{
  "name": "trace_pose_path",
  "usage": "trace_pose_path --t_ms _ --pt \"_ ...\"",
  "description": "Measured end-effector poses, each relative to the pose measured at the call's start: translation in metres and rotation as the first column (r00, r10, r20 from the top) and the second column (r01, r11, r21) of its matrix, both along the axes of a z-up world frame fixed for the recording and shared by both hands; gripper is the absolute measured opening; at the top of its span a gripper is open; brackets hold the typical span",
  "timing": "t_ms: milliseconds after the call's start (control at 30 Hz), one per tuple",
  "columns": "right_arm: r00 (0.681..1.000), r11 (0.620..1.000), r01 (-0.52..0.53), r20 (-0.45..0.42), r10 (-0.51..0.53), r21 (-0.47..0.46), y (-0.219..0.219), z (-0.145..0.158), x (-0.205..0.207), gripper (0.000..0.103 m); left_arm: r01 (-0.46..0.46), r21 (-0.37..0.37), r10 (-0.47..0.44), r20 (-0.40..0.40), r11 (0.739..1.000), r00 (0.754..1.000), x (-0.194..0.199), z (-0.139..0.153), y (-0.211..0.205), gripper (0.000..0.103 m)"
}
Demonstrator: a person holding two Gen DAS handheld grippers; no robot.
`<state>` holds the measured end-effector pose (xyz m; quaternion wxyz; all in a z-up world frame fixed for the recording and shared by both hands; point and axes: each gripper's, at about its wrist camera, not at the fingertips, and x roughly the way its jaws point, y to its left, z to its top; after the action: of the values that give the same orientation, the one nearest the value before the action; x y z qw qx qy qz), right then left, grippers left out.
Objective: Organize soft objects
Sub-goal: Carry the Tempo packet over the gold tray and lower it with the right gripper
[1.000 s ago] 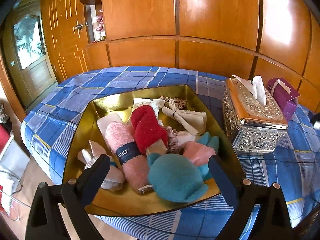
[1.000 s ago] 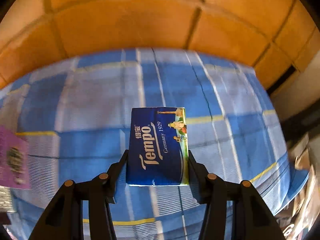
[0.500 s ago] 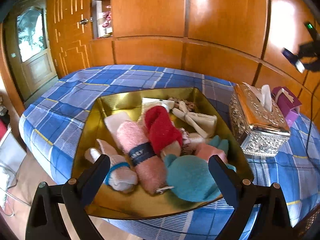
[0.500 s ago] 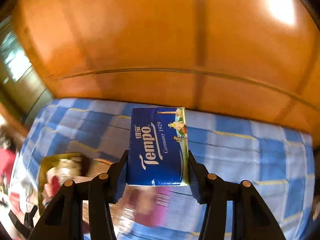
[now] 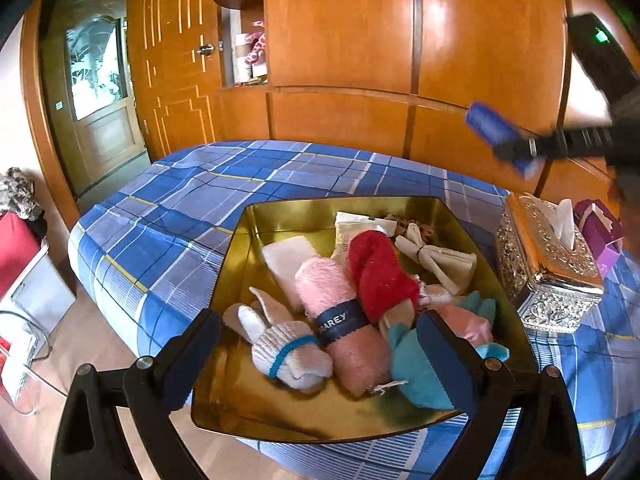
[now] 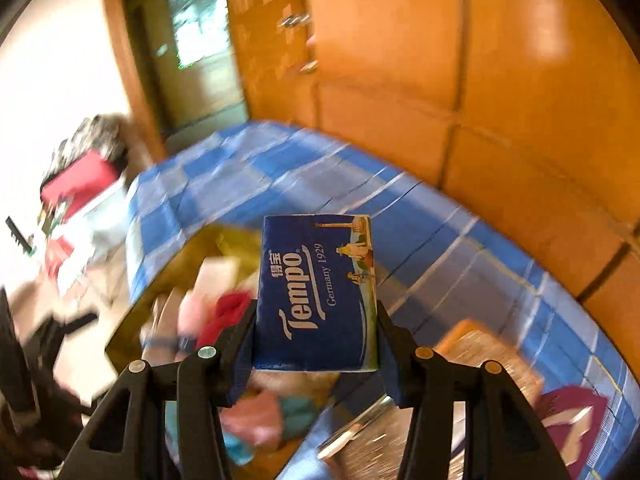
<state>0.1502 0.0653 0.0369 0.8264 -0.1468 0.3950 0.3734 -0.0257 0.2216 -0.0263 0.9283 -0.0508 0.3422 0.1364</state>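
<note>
A gold tray (image 5: 276,216) on the blue plaid cloth holds several soft things: a pink rolled towel (image 5: 344,320), a red roll (image 5: 380,272), a white sock bundle (image 5: 288,352), a teal piece (image 5: 416,372) and a beige bow (image 5: 440,258). My left gripper (image 5: 320,360) is open and empty, at the tray's near edge. My right gripper (image 6: 316,336) is shut on a blue Tempo tissue pack (image 6: 316,292) and holds it in the air above the tray (image 6: 168,280). The pack also shows in the left wrist view (image 5: 496,132), high at the right.
A silver ornate tissue box (image 5: 548,264) stands right of the tray, with a purple box (image 5: 600,236) behind it. Wooden cabinets (image 5: 360,40) stand behind the table. A door (image 5: 100,92) is at the left. Red and white clutter (image 5: 20,264) lies on the floor at left.
My right gripper has swung left with the tissue pack, from facing the wall to looking down on the tray. It has come into the left wrist view. My left gripper drifted slightly.
</note>
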Motion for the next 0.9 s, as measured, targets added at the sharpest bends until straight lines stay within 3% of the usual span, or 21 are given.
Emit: trace_pose_path --t_ms 267,367,600,900 --pt "0.992 0.989 -0.113 -0.069 0.107 -0.094 0.020 -0.045 -0.059 0.052 -0.023 -0.009 0.023 -0.006 1.000 1.000 0.000 -0.007 0.005 0.099" --pt "0.994 0.985 -0.091 -0.076 0.080 -0.148 0.031 -0.060 -0.066 0.052 -0.033 -0.011 0.033 -0.007 0.999 0.999 0.001 -0.008 0.007 0.099" --pt "0.992 0.975 -0.002 -0.122 -0.026 -0.220 0.043 -0.094 -0.052 0.052 -0.046 -0.020 0.046 -0.011 0.999 0.999 0.001 -0.010 0.014 0.099" --pt "0.990 0.955 0.074 -0.098 -0.106 -0.287 0.067 -0.128 -0.022 0.052 -0.055 -0.032 0.054 -0.021 0.998 0.998 0.003 -0.016 0.019 0.099"
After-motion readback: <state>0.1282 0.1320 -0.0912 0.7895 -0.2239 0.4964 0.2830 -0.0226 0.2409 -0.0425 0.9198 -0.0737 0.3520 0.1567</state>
